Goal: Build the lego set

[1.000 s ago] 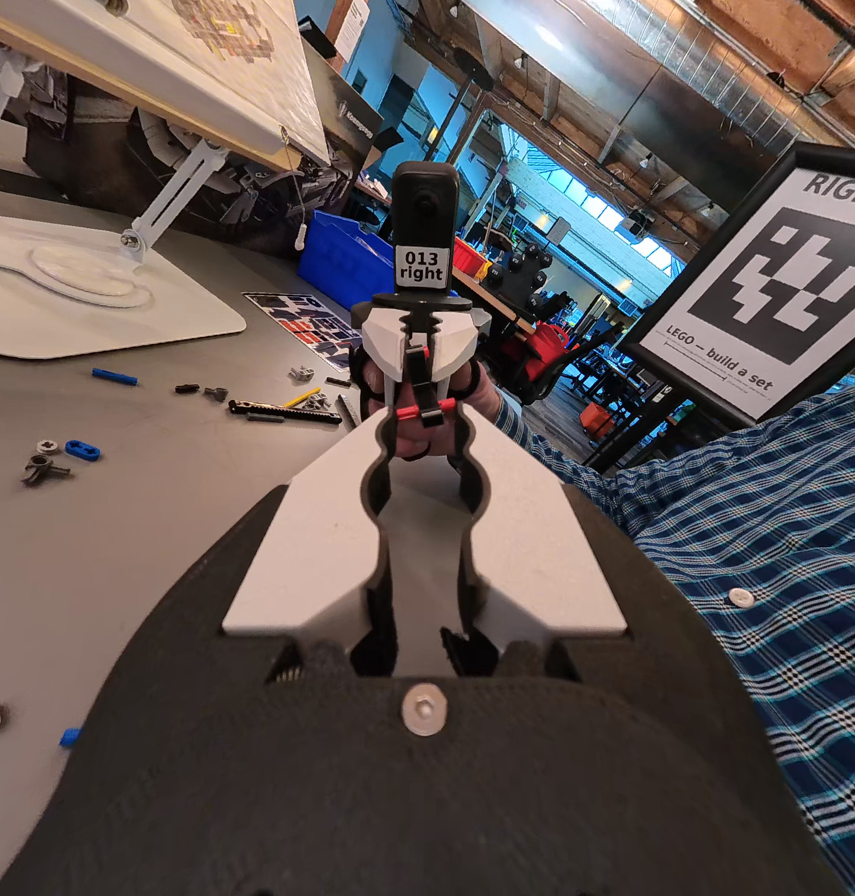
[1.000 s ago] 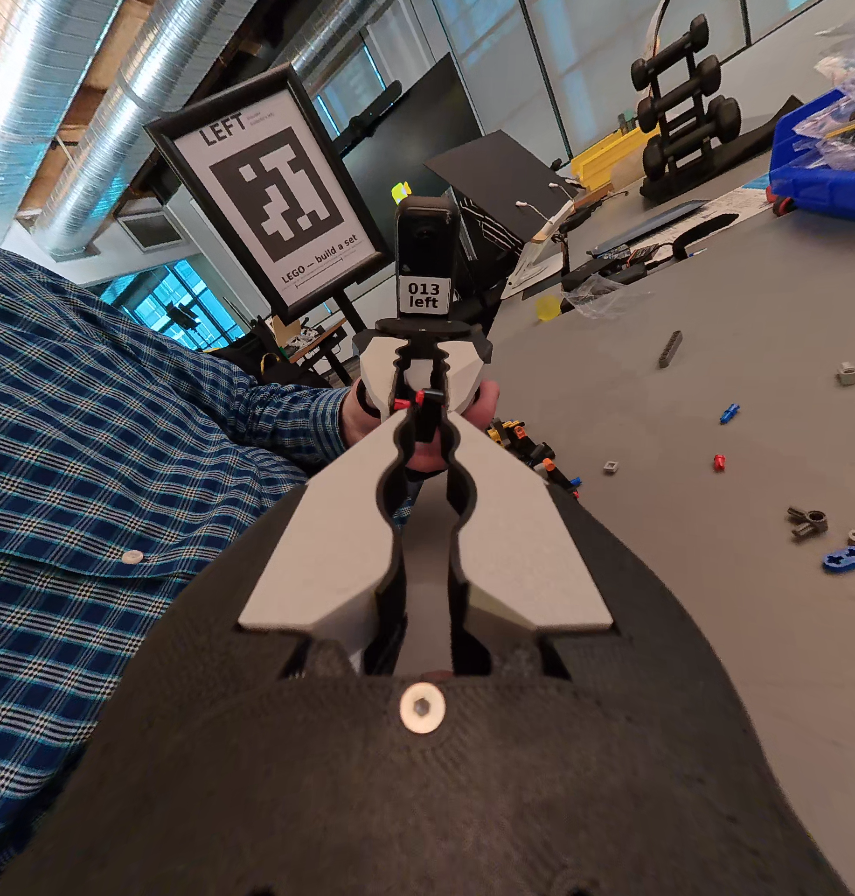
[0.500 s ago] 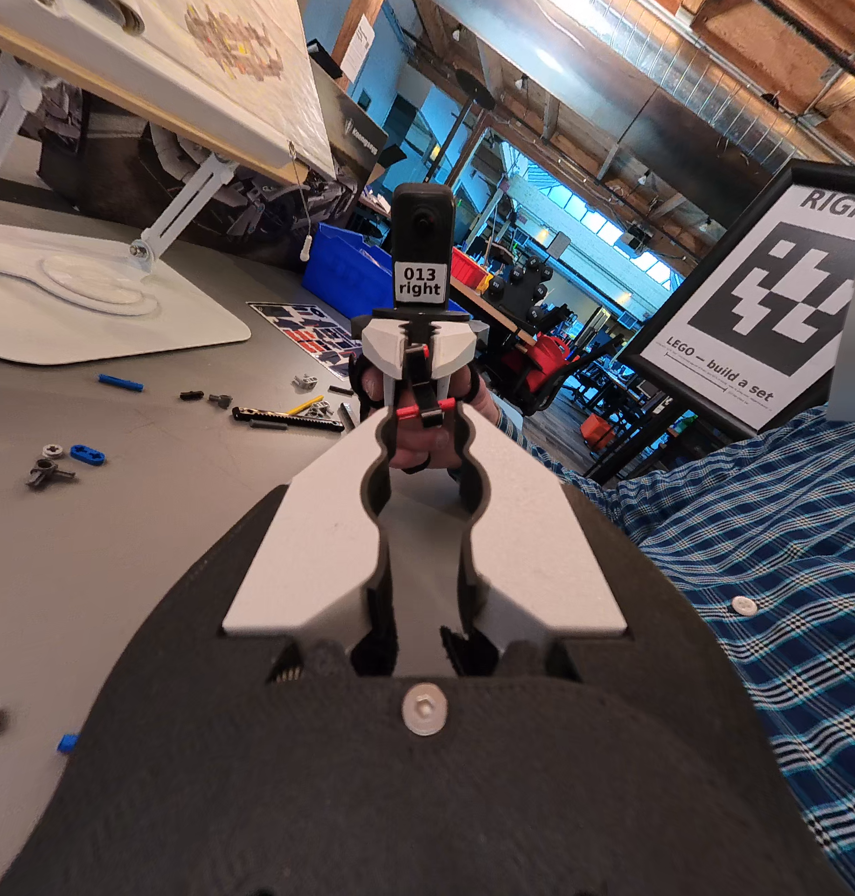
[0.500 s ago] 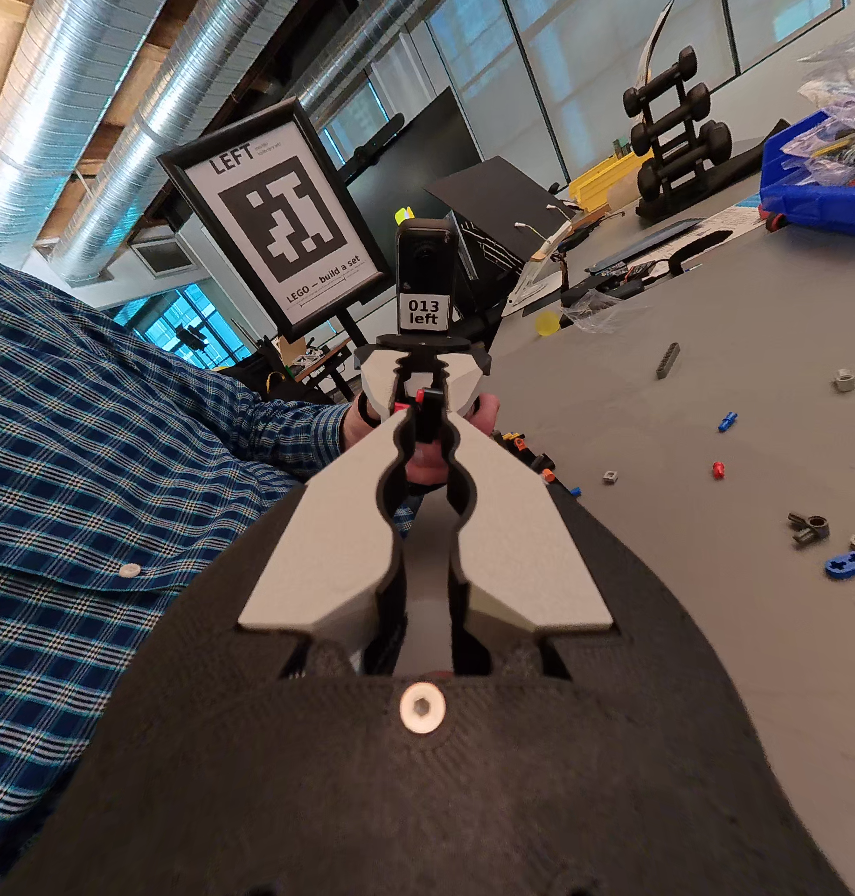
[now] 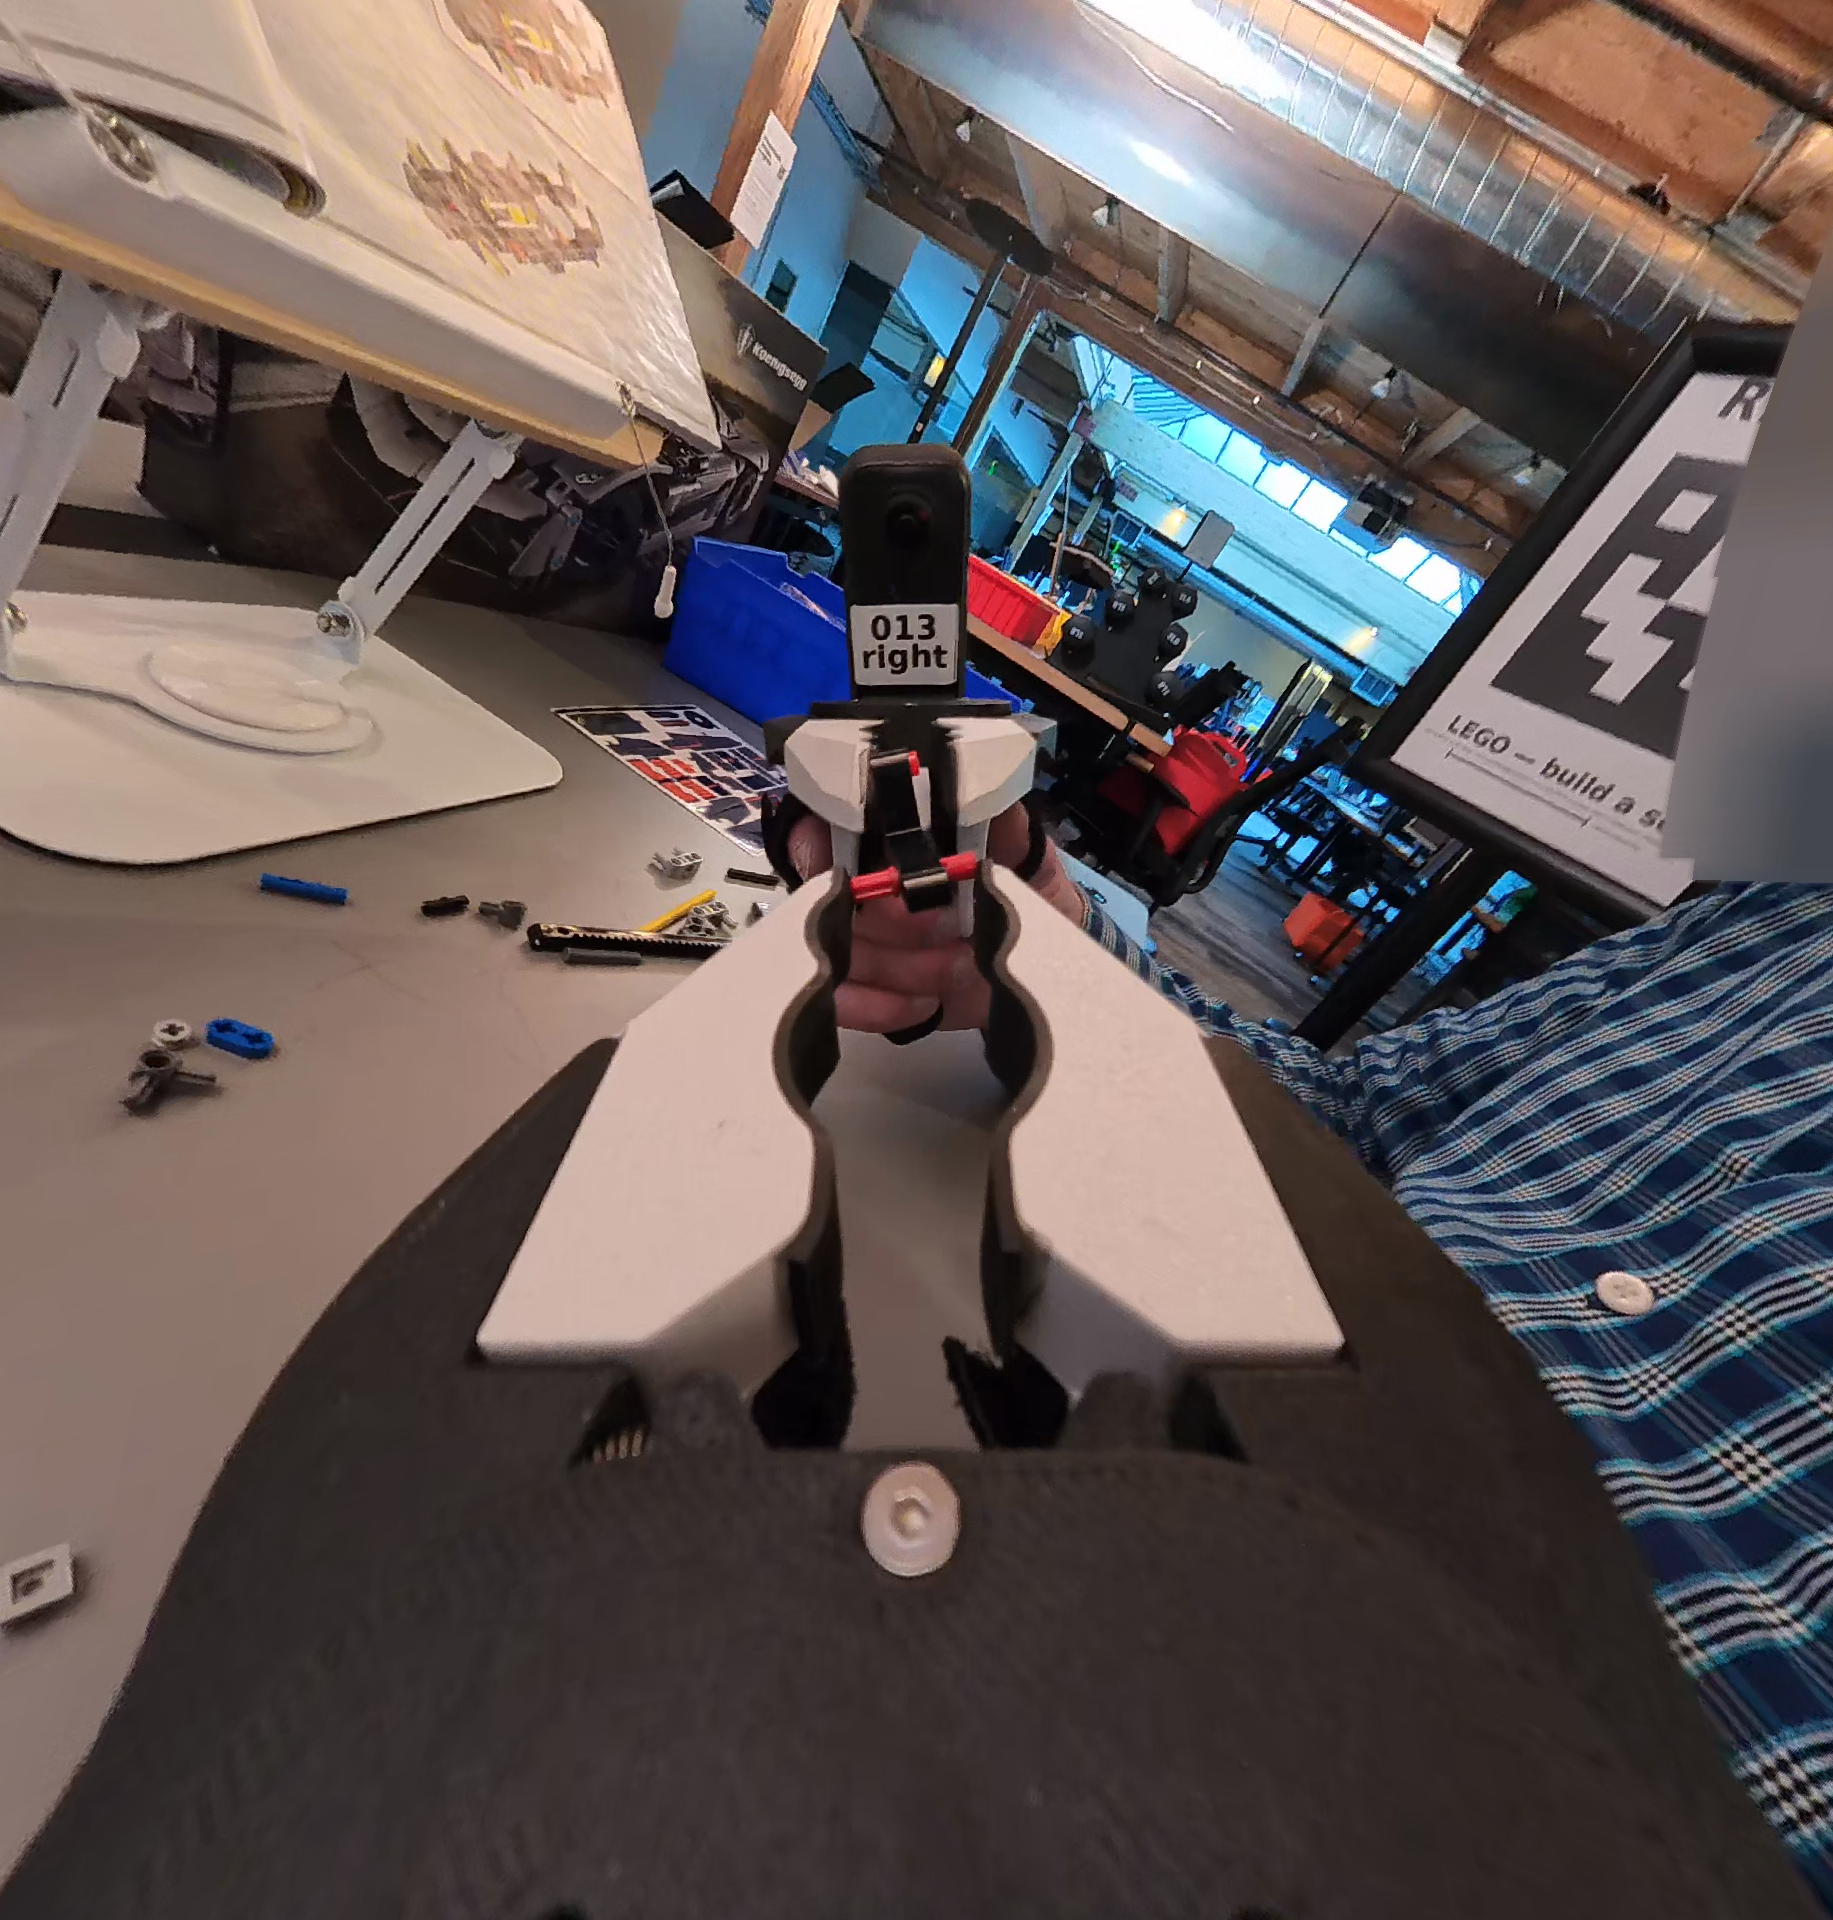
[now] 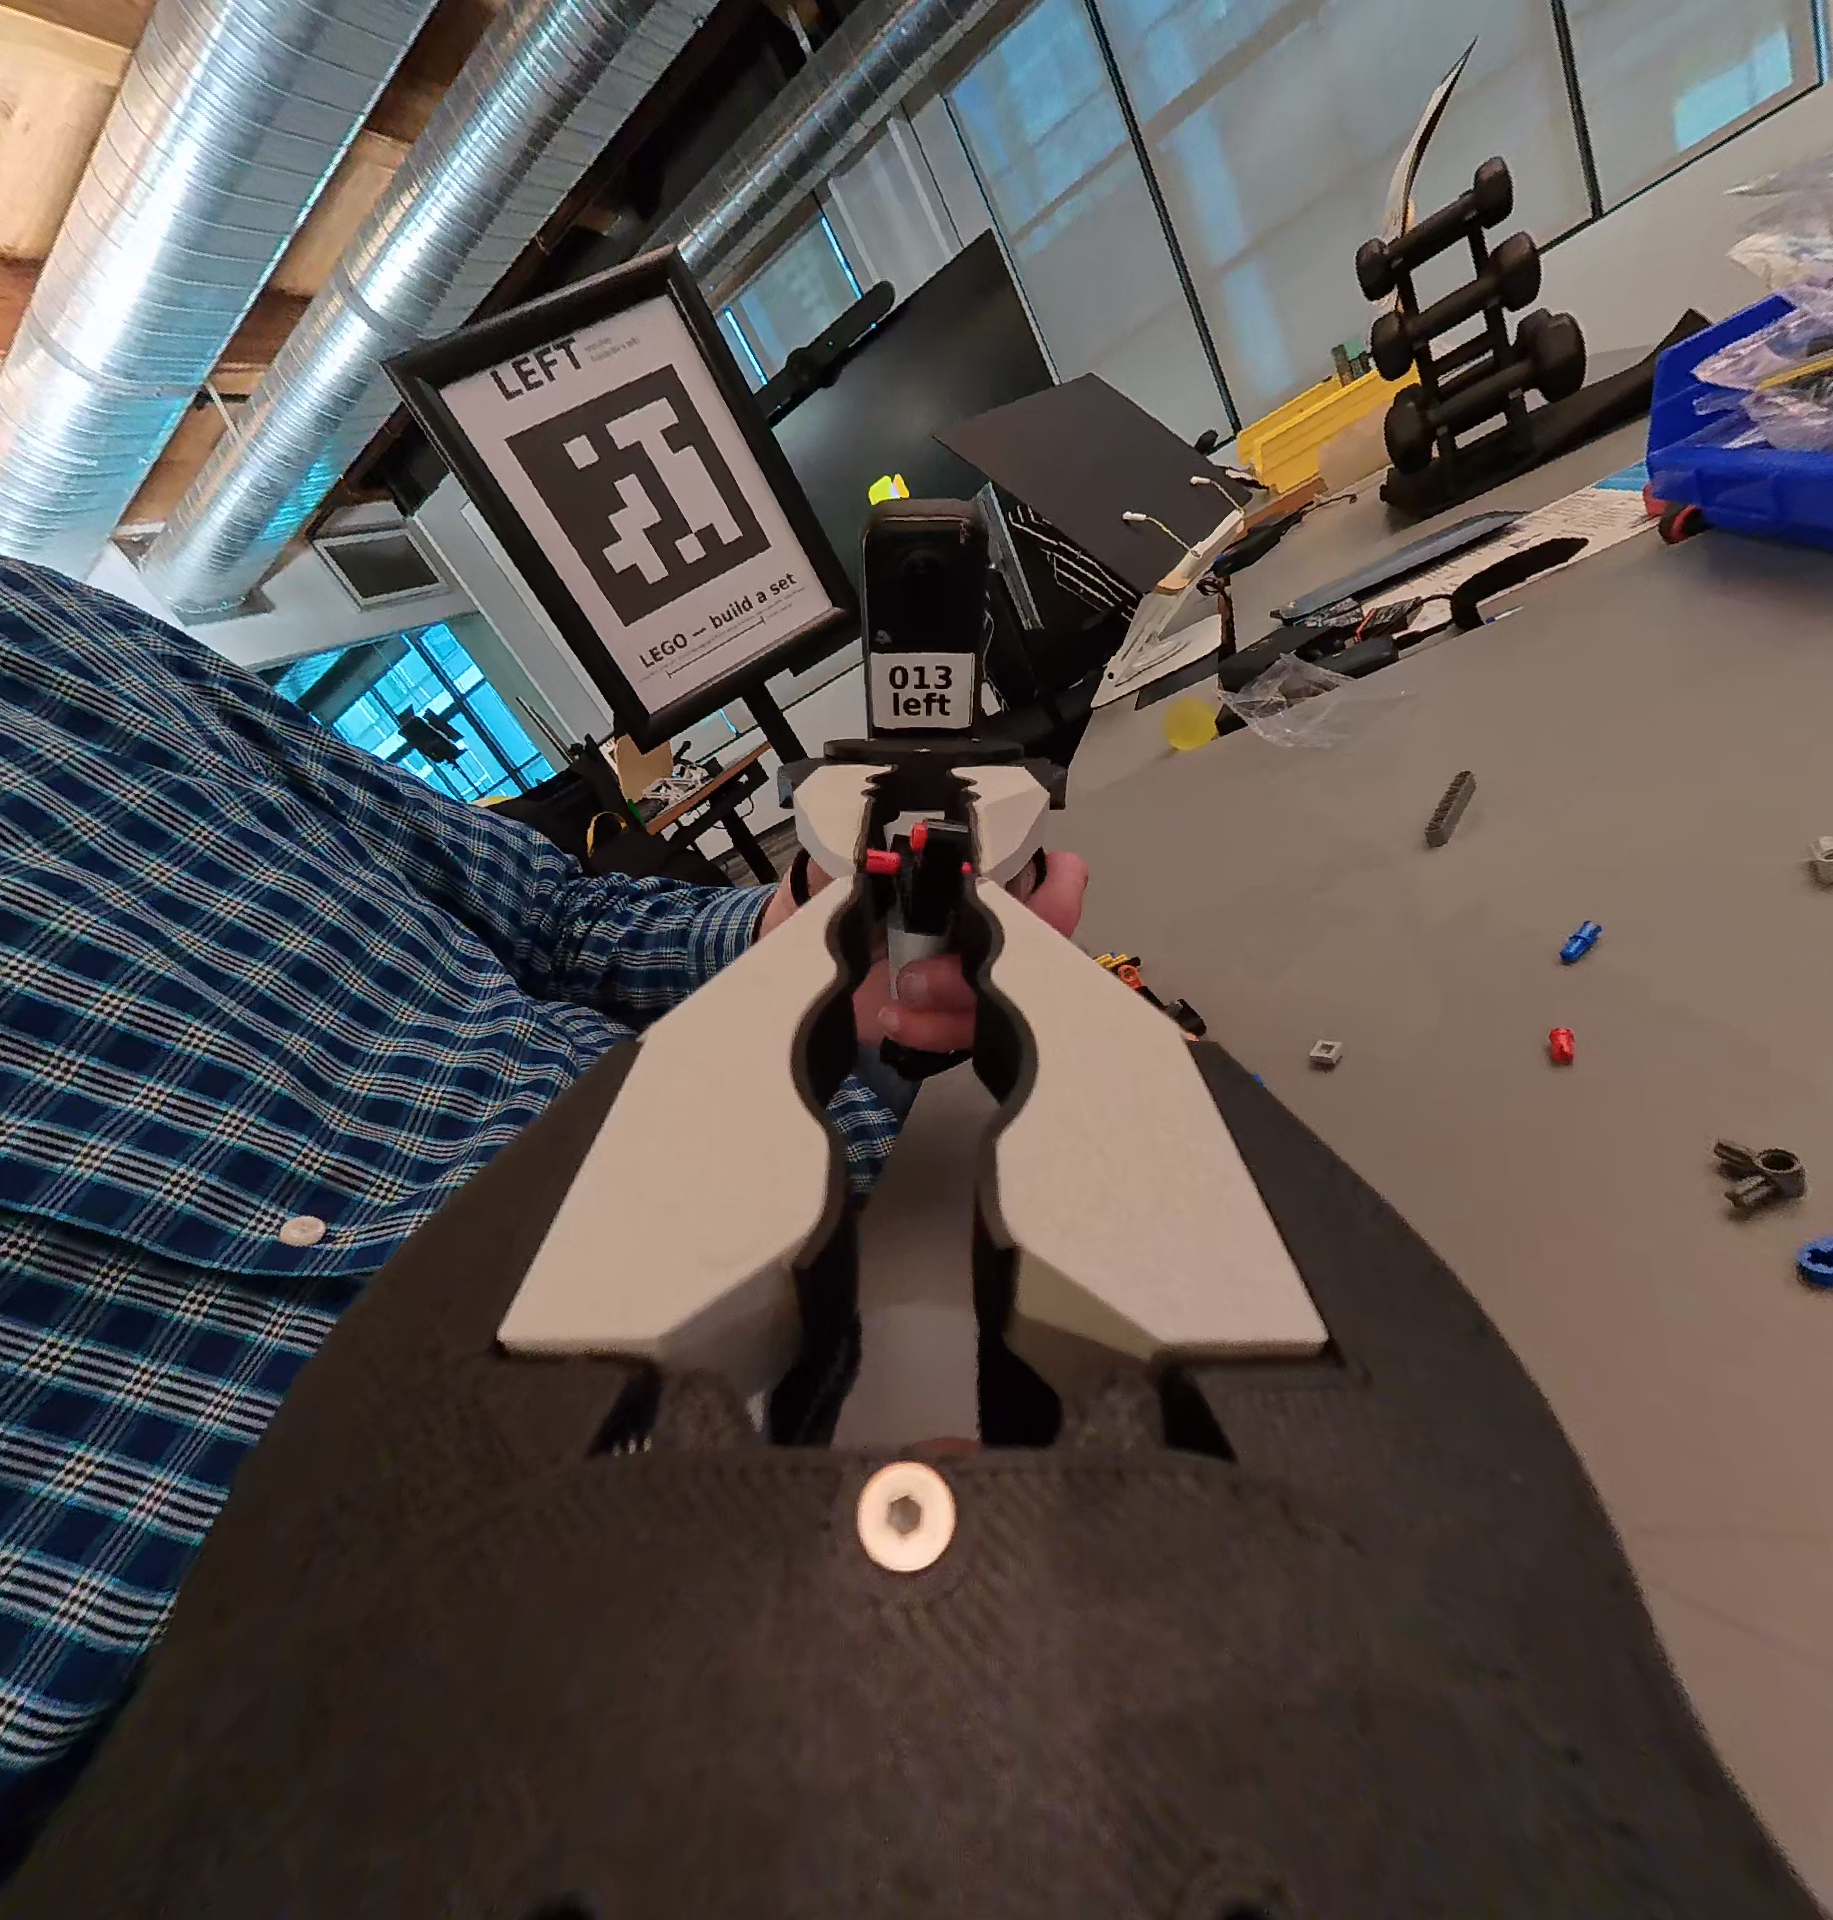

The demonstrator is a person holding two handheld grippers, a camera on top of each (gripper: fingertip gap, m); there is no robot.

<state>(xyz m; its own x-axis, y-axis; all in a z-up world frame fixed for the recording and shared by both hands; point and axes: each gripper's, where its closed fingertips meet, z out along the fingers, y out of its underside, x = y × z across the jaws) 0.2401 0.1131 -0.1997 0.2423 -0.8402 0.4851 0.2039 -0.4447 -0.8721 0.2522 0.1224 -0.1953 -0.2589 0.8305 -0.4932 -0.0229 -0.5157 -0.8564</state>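
The two tools are held tip to tip above the grey counter (image 5: 268, 1247). The right tool (image 5: 910, 831) is closed on a small black lego assembly (image 5: 907, 831) with a red axle (image 5: 896, 883) through its lower end. The left tool (image 5: 907, 914) is narrowed around that axle end, though whether it is actually clamped cannot be told. The step appears to be a mid-air join or hand-over — it is best done with both tools kept on one line and pressure applied straight along the axle, not sideways. Loose parts — a blue pin (image 5: 302, 889) and a blue link (image 5: 239, 1037) — are left scattered on the counter.
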